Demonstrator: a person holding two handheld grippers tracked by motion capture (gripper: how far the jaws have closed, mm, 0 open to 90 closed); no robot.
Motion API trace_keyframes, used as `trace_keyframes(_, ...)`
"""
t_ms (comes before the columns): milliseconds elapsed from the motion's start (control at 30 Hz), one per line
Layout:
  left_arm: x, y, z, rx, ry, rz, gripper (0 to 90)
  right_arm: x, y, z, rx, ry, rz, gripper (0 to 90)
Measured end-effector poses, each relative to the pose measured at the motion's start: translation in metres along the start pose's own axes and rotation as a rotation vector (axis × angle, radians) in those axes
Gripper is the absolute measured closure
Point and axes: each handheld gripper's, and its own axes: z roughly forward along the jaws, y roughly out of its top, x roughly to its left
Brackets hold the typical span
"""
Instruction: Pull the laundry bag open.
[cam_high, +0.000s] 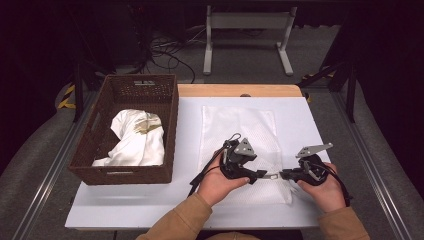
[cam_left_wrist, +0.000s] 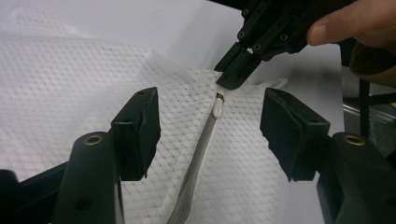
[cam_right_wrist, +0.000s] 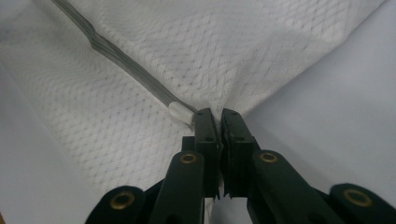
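From above, a white mesh laundry bag (cam_high: 240, 145) is lying flat on the white table (cam_high: 125, 205), and everything else is best placed against it. A brown wicker basket (cam_high: 167, 107) is sitting just beside the bag's far-left side, holding a crumpled white garment (cam_high: 135, 140). Both hands are working at the bag's near right corner: the left gripper (cam_high: 261, 175) is pointing across the mesh toward the right gripper (cam_high: 284, 174), and the two tips are almost meeting over the bag's near edge. A wooden strip (cam_high: 235, 90) is showing beyond the bag's far edge.

In the left gripper view, the left gripper (cam_left_wrist: 210, 126) is hovering over the bag with its jaws standing wide apart and gripping nothing. The grey zipper (cam_left_wrist: 196, 168) is running up between them to the white zipper pull (cam_left_wrist: 217, 108). Just past the pull, the right gripper (cam_left_wrist: 233, 74) is coming in from above, its tips pressed together at the bag's corner.

In the right gripper view, the right gripper (cam_right_wrist: 217, 122) is holding its jaws nearly shut, apparently pinching the bag's fabric at the corner, though the cloth between the pads is hard to make out. The zipper pull (cam_right_wrist: 180, 112) is lying just beside the jaw tips, with the zipper tape (cam_right_wrist: 121, 60) trailing away across the mesh (cam_right_wrist: 224, 51).
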Motion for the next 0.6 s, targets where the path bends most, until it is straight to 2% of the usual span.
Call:
trace_keyframes(133, 0.0003, 0.0017, 0.0011, -0.031, -0.005, -0.018, 40.1, -0.0052, -0.0014, -0.0046, -0.061, 0.024, 0.024, 86.6)
trace_keyframes(233, 0.0009, 0.0026, 0.0021, -0.038, -0.005, -0.021, 40.3, -0.0066, -0.0012, -0.0061, -0.085, 0.02, 0.021, 86.6)
trace_keyframes(367, 0.0016, 0.0044, 0.0002, -0.106, 0.002, -0.031, 42.5, -0.0068, -0.0001, -0.0092, -0.132, 0.01, 0.012, 86.5)
trace_keyframes(500, 0.0019, 0.0059, 0.0039, -0.12, 0.012, -0.035, 43.9, -0.0059, 0.0004, -0.0105, -0.146, -0.001, 0.016, 86.5)
trace_keyframes(600, 0.0008, 0.0055, 0.0087, -0.13, -0.016, -0.038, 48.1, -0.0062, 0.0009, -0.0108, -0.15, -0.004, 0.015, 86.4)
